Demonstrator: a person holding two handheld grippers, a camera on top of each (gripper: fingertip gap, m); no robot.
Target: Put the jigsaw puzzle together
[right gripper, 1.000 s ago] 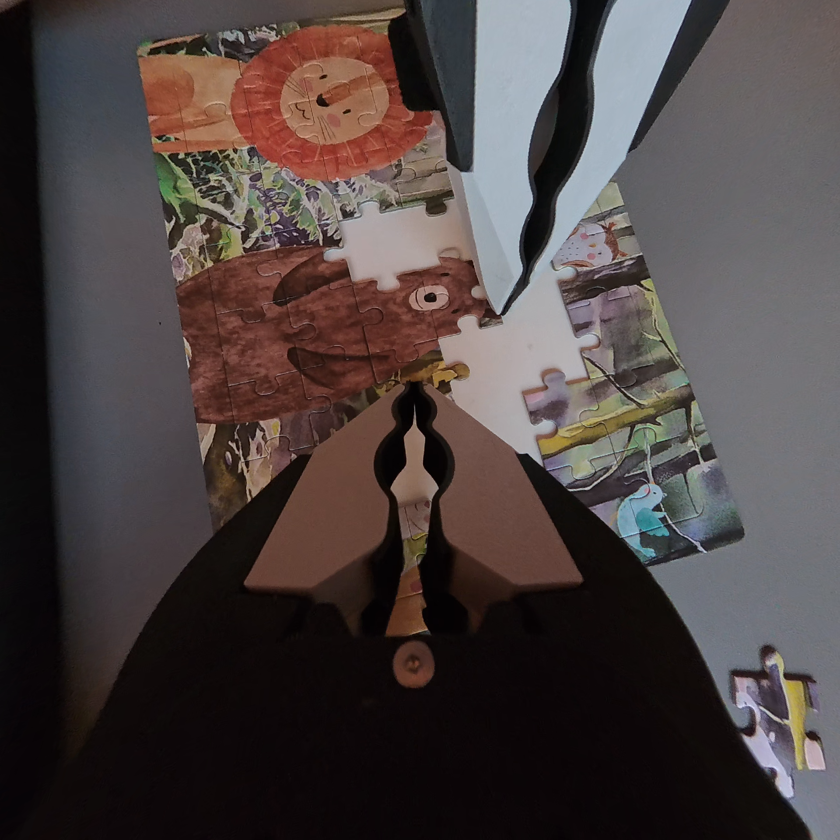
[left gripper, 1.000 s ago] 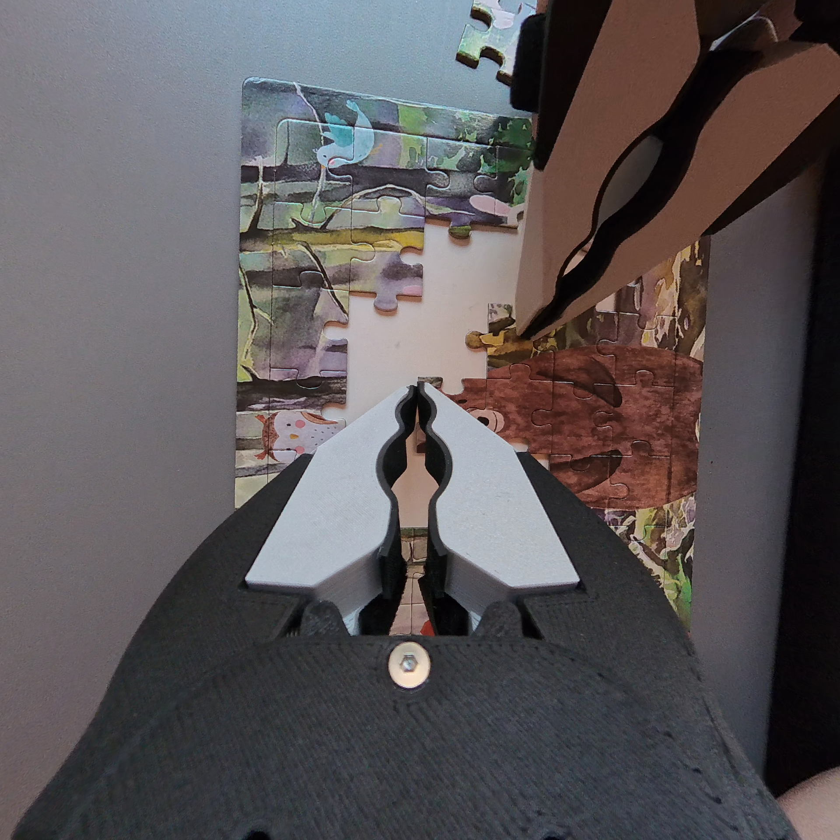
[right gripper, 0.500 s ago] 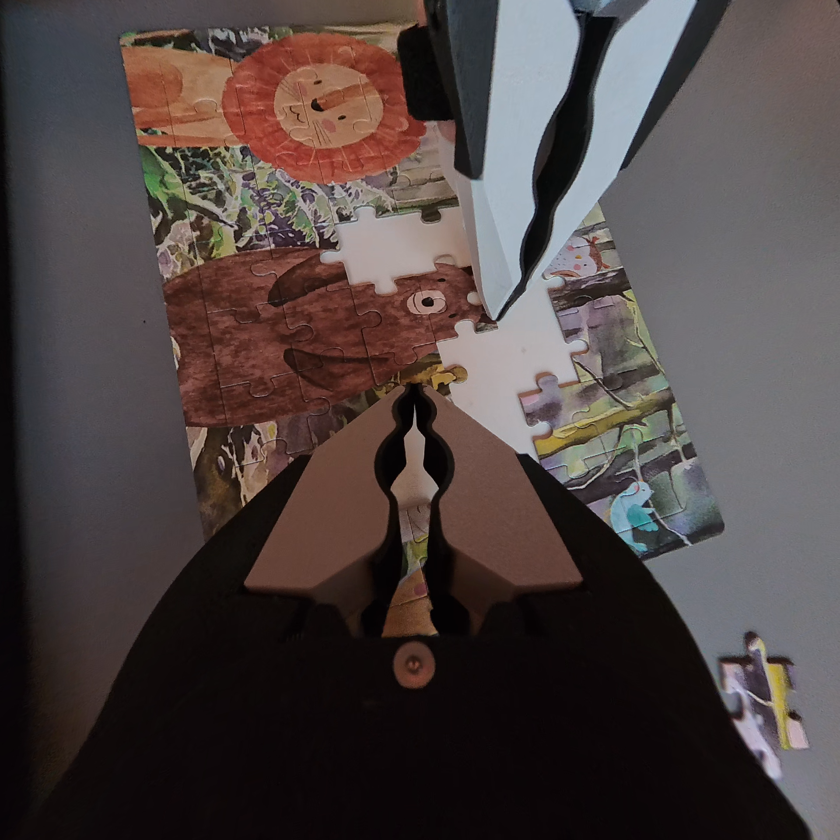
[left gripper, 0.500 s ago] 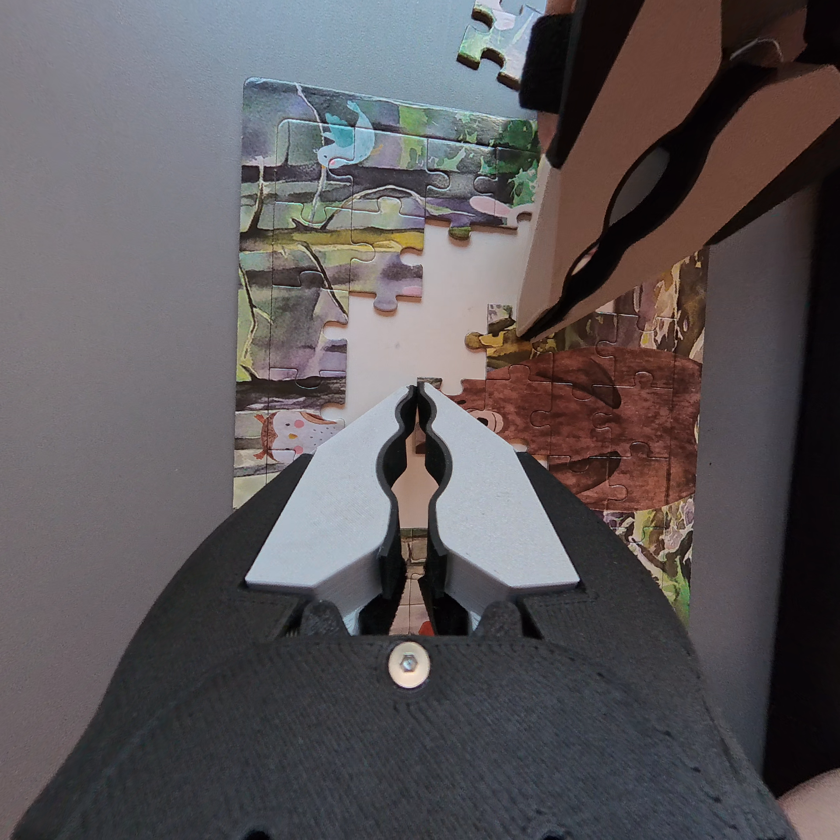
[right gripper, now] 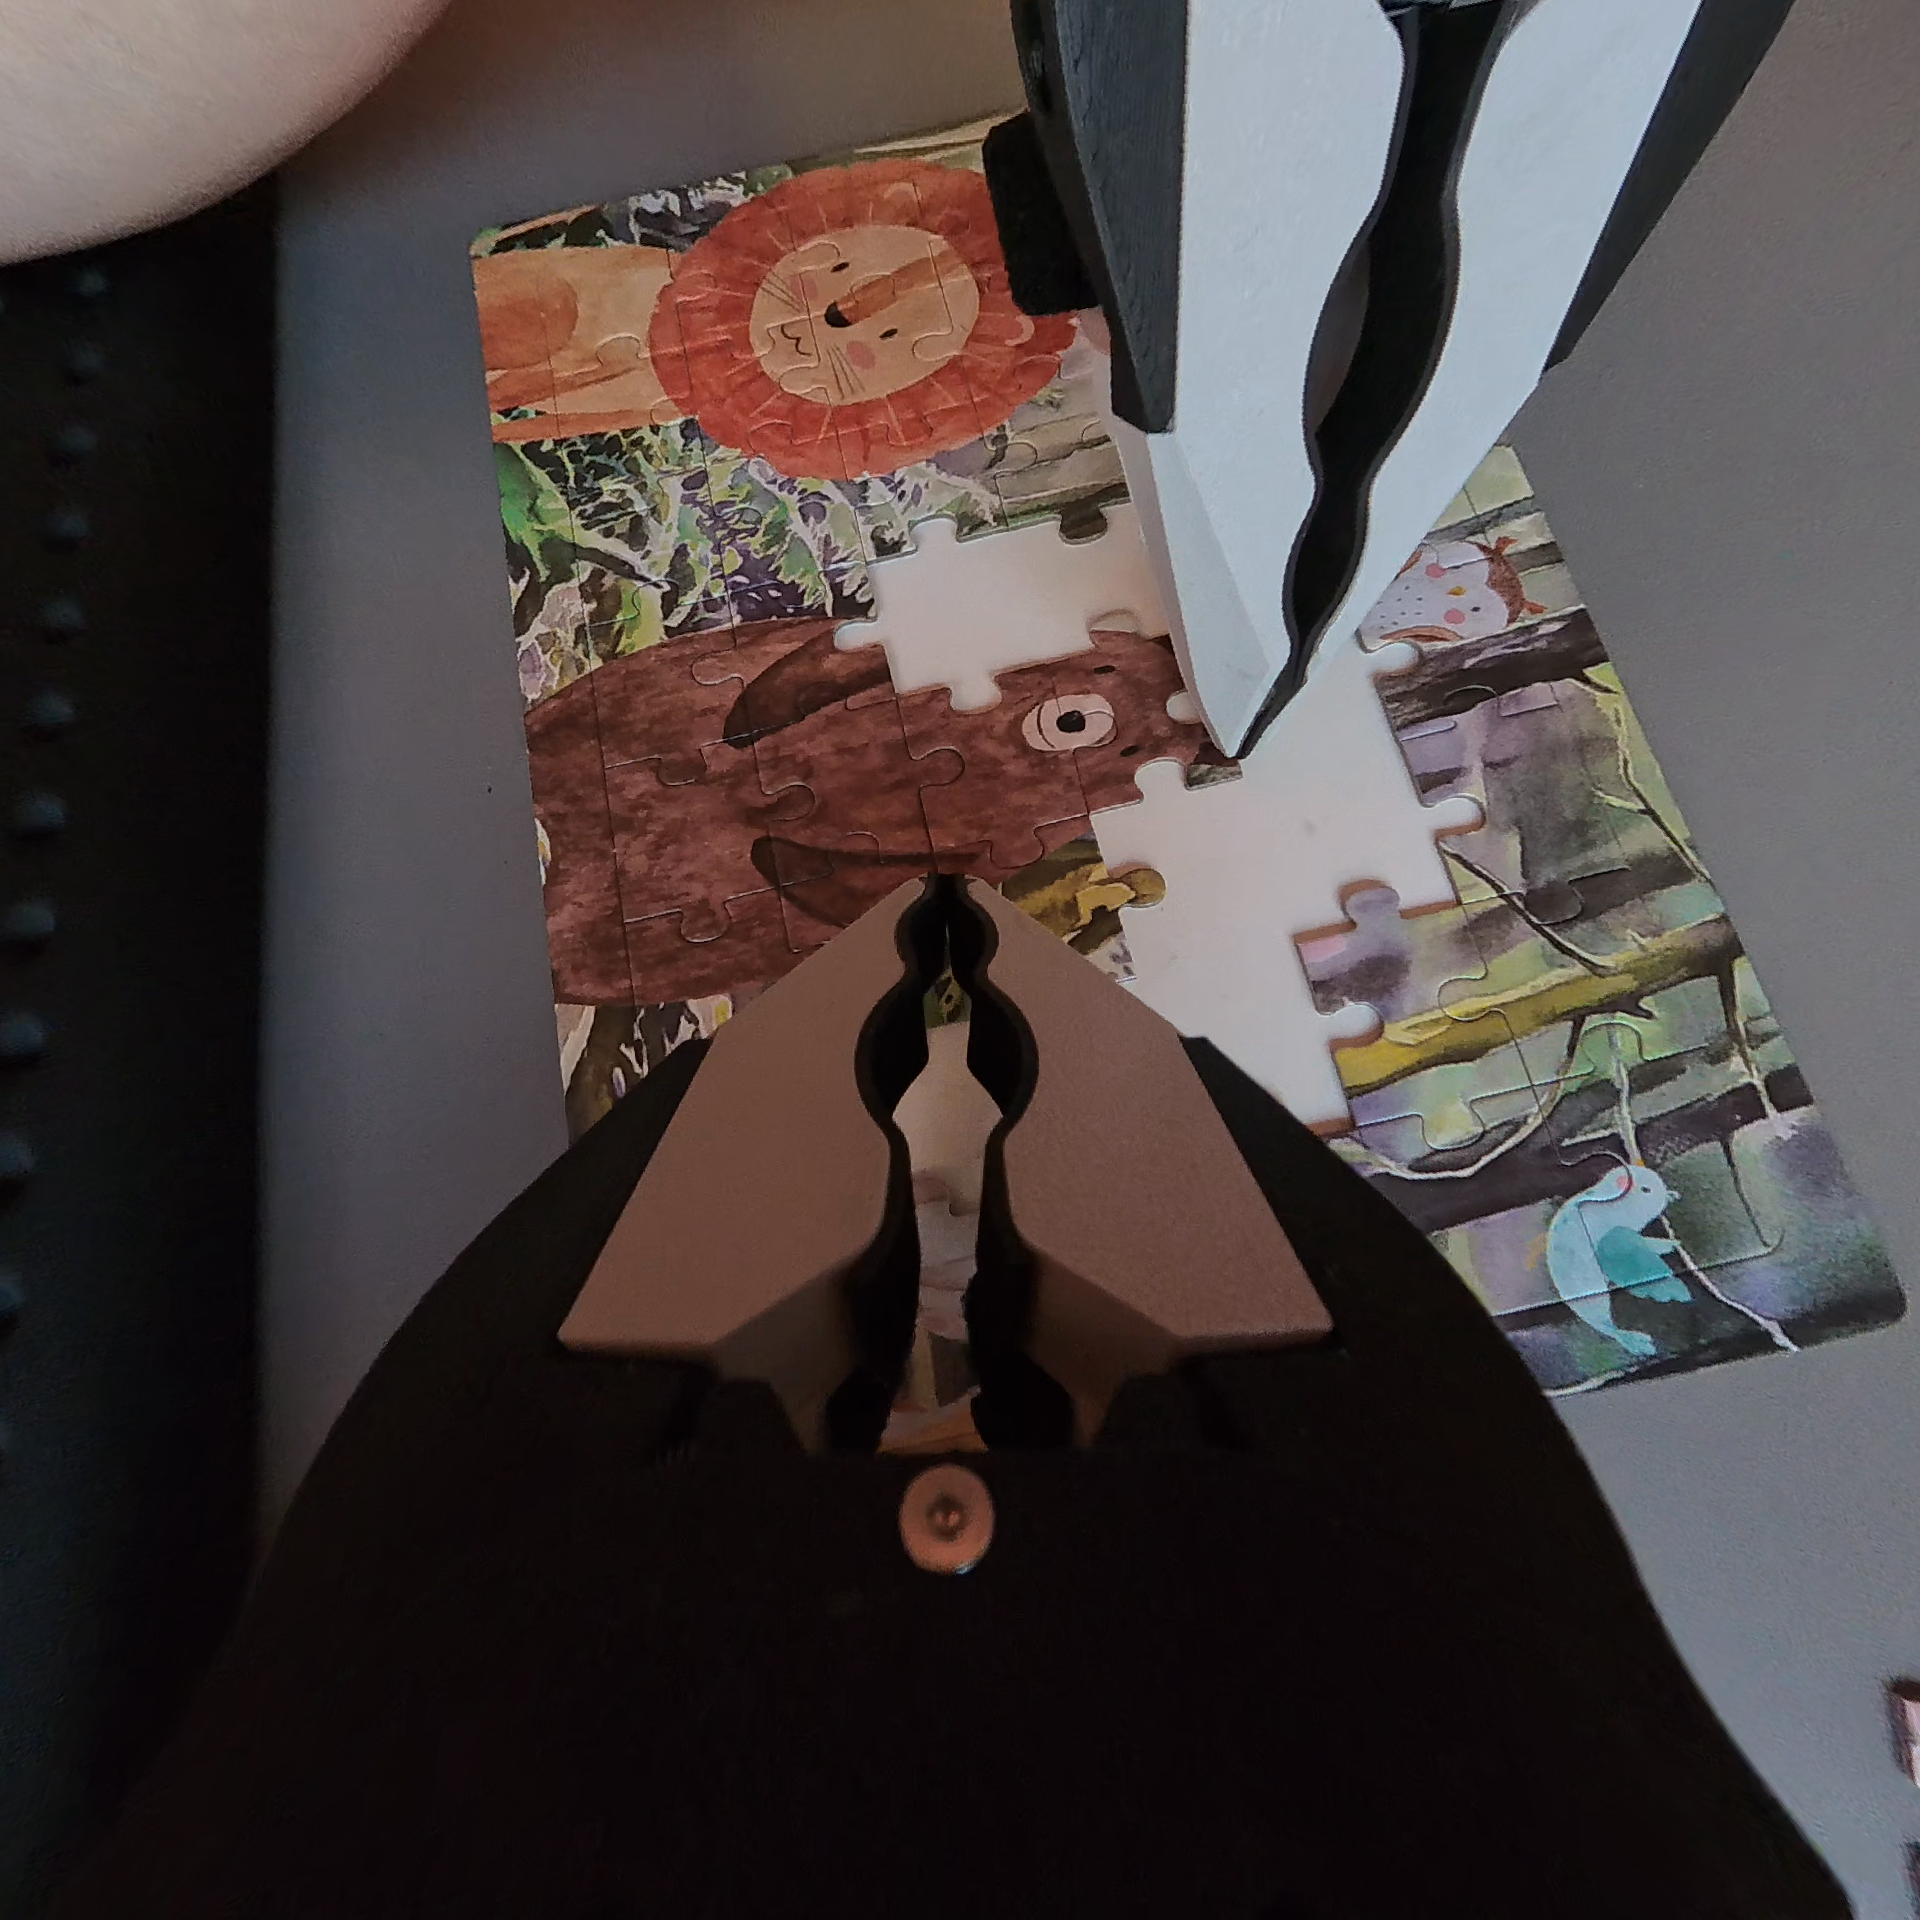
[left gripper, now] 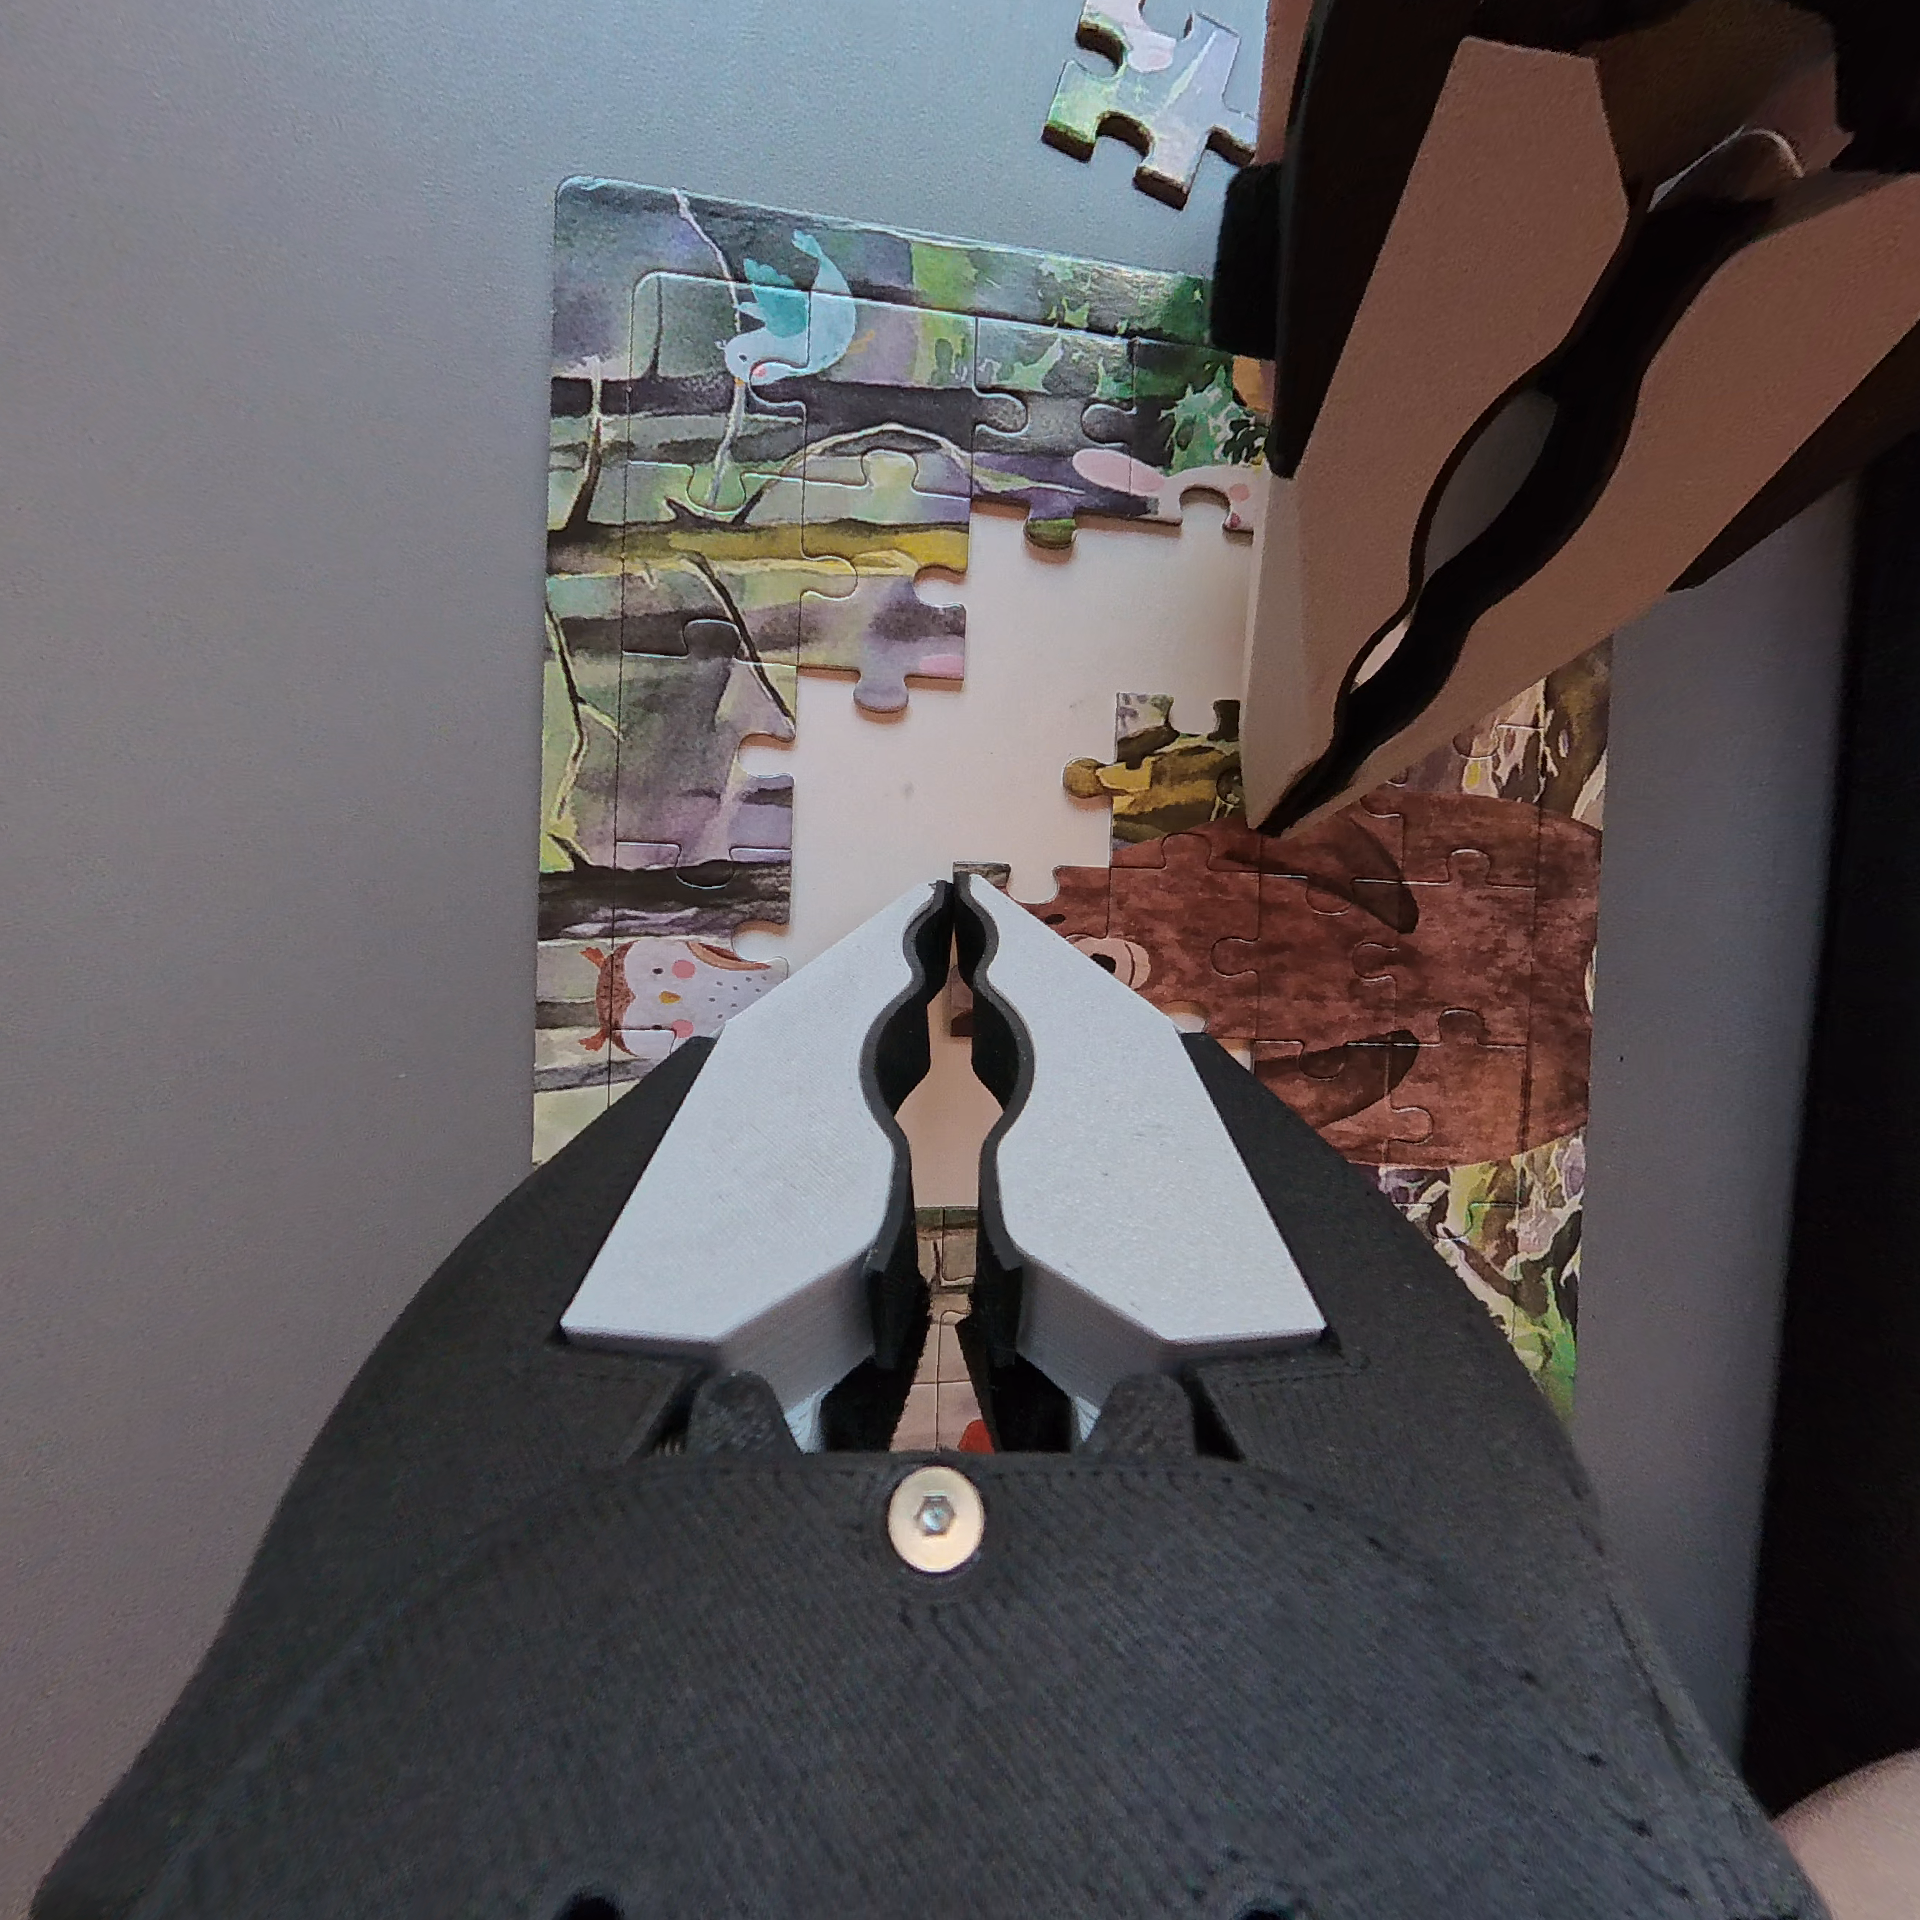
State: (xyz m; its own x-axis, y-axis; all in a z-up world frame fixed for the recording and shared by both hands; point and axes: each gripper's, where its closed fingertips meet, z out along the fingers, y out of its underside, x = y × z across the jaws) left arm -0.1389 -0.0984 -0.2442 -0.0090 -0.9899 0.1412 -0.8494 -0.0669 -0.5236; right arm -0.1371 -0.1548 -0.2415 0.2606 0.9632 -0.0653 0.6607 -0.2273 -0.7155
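Your left gripper (left gripper: pixel 954 885) and right gripper (right gripper: pixel 945 881) both pressed together, empty, tips on the part-built jigsaw puzzle (right gripper: pixel 727 810), flat grey tabletop (left gripper: pixel 260 623), loose piece (left gripper: pixel 1143 104) beyond its far edge.

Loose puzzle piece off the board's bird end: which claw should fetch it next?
Right, probably. The loose piece lies just beside the body of the right claw, while the left claw would have to cross the whole puzzle board to reach it. Both claws look shut and empty.
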